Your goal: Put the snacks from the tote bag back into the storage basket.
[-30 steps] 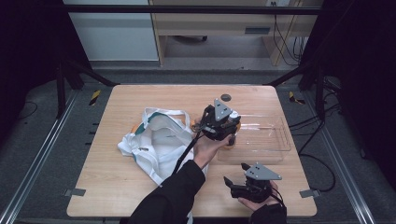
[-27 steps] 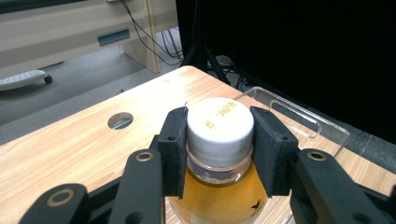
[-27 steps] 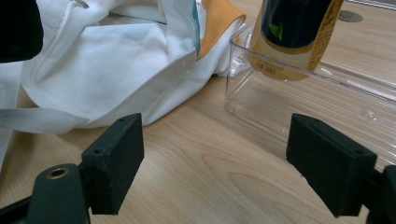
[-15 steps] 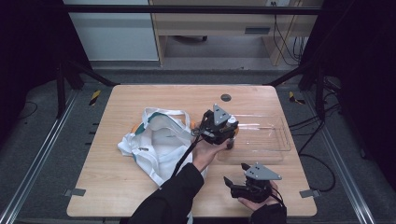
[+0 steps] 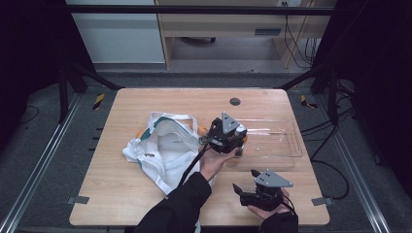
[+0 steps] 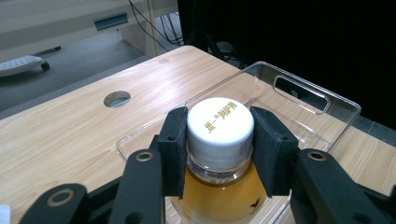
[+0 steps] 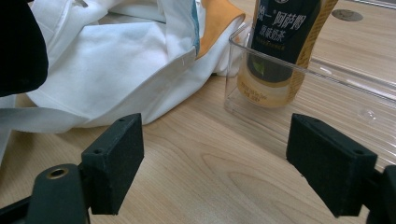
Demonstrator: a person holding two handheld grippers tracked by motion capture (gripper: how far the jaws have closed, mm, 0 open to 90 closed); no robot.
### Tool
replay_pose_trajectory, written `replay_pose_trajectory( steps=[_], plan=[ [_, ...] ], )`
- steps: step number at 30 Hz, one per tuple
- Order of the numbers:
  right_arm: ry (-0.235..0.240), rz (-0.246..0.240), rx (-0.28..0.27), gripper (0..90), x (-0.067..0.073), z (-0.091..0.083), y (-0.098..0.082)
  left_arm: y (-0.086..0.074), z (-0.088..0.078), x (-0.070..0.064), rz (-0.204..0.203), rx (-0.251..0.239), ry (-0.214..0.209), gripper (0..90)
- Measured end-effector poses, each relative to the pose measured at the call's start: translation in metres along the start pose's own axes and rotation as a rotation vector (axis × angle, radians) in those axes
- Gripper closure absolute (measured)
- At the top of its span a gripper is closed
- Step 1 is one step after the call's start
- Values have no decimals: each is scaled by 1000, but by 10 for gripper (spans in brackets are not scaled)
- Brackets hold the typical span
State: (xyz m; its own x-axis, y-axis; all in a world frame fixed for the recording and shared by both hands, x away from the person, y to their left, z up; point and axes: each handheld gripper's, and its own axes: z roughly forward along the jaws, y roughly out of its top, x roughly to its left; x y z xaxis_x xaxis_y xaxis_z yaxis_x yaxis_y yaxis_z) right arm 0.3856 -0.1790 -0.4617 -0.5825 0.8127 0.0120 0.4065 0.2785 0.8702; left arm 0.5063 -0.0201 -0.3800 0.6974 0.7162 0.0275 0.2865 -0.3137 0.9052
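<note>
Grey flooring and a metal frame surround a light wooden table [image 5: 145, 204], which has a round cable hole [image 5: 235, 101] near its far edge. A clear plastic tray [image 5: 277, 145] lies on the right half of the table; a white cloth bag [image 5: 163, 148] with teal and orange trim lies crumpled to its left, touching the tray's near-left corner in the right gripper view. The left hand-held gripper [image 6: 219, 140] is closed on the white cap [image 6: 220, 123] of a bottle [image 6: 215, 196] of amber drink, its two pads pressing the cap from either side. The bottle stands upright at the left end of the tray, its dark label [image 7: 285, 28] visible through the clear wall in the right gripper view; whether its base touches the tray floor cannot be told. The right hand-held gripper [image 7: 233, 154] rests low at the table's near edge, just in front of the tray, jaws spread wide and holding nothing.
</note>
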Motion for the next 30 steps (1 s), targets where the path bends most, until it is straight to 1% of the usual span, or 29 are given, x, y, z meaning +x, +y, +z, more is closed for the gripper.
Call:
replay_pose_trajectory(
  steps=[10,14,20,22,23,24,26,27,28,29,30],
  plan=[
    [-1,-1,1,194,0,0,0,-7,4,-1,-2,7,-3,589],
    [-1,0,2,194,0,0,0,-9,4,-3,10,4,-8,589],
    [-2,2,3,193,0,0,0,-10,4,-2,11,4,-16,585],
    [-2,2,4,193,0,0,0,-11,4,-1,26,1,-21,573],
    [-3,3,5,193,0,0,0,-12,2,0,44,-3,-14,510],
    [-3,3,5,193,0,0,0,-12,2,0,44,-3,-14,484],
    [-5,1,5,193,-1,0,0,-14,-2,4,42,-7,-54,450],
    [-8,-1,5,192,-1,1,0,-14,-4,5,45,-8,-63,432],
    [-8,-1,5,192,-1,1,0,-14,-4,5,45,-8,-63,413],
    [-7,0,5,192,-1,1,0,-15,-11,8,50,-15,-72,396],
    [-7,0,5,192,-1,1,0,-15,-11,8,50,-15,-72,385]
  ],
)
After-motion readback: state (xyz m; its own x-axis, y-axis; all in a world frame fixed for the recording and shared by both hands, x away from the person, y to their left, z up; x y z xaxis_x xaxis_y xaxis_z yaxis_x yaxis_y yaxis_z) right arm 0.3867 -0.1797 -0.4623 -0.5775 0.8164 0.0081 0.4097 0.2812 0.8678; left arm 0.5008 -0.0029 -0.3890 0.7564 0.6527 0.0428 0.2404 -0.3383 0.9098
